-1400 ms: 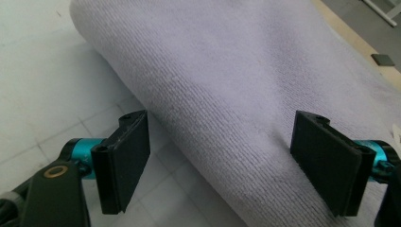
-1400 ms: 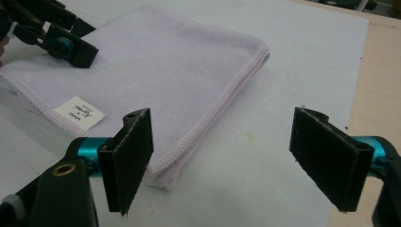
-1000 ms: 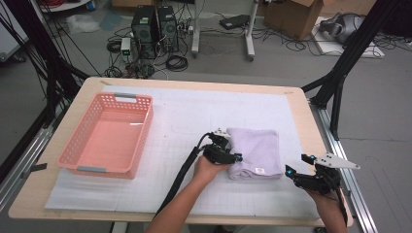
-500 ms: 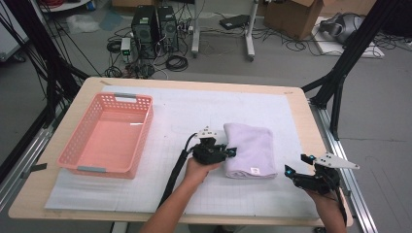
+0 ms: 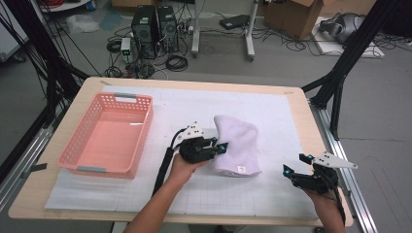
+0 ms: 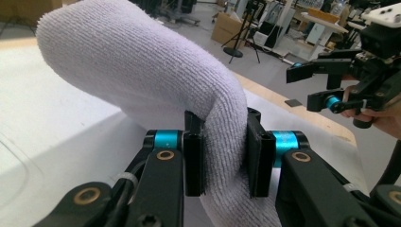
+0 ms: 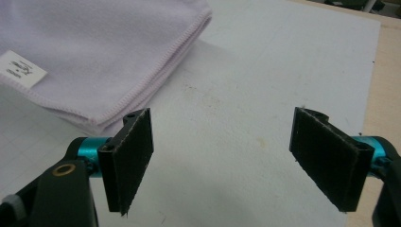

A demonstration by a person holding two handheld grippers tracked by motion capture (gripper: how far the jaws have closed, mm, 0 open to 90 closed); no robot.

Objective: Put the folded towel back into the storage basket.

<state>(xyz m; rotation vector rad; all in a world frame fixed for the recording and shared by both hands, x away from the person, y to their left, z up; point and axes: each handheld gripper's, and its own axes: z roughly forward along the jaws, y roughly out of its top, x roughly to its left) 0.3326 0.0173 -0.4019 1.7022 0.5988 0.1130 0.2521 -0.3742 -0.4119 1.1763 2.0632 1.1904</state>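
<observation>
1. Since a second ago: left tool (image 5: 221, 148) shifted left and up, dragging the near-left edge of the towel (image 5: 238, 145) with it; jaws just been closing, towel between them.
2. Since a second ago: towel changed from a flat folded square to a humped, tilted bundle, left side raised off the mat (image 5: 272, 111).
3. Since a second ago: right tool (image 5: 295, 164) kept its place at the near-right corner of the counter (image 5: 311, 121).
4. Left tool now clamped narrow on the towel; in the left tool view, a thick fold of terry pinched between both black pads (image 6: 194, 156), cloth (image 6: 142, 71) arching up and away over the jaws.
5. Towel near the middle of the counter, just right of the left tool, touching its tips; far end resting on the mat, near end with a white label (image 5: 240, 169) lying flat.
6. Right tool wide, nothing between the pads (image 7: 132, 156); hovering over bare mat (image 7: 246, 94).
7. In the right tool view, towel corner (image 7: 94, 52) lying beyond the left pad, apart from it, folded layers and stitched hem showing, white label (image 7: 21, 68) on top.
8. Right tool well apart from the towel, to its right and nearer the counter's edge.
9. Pink basket (image 5: 82, 145) at the left of the counter, upright on the mat, well apart from the towel and both tools.
10. Basket holding nothing; only its slatted floor visible inside.
</observation>
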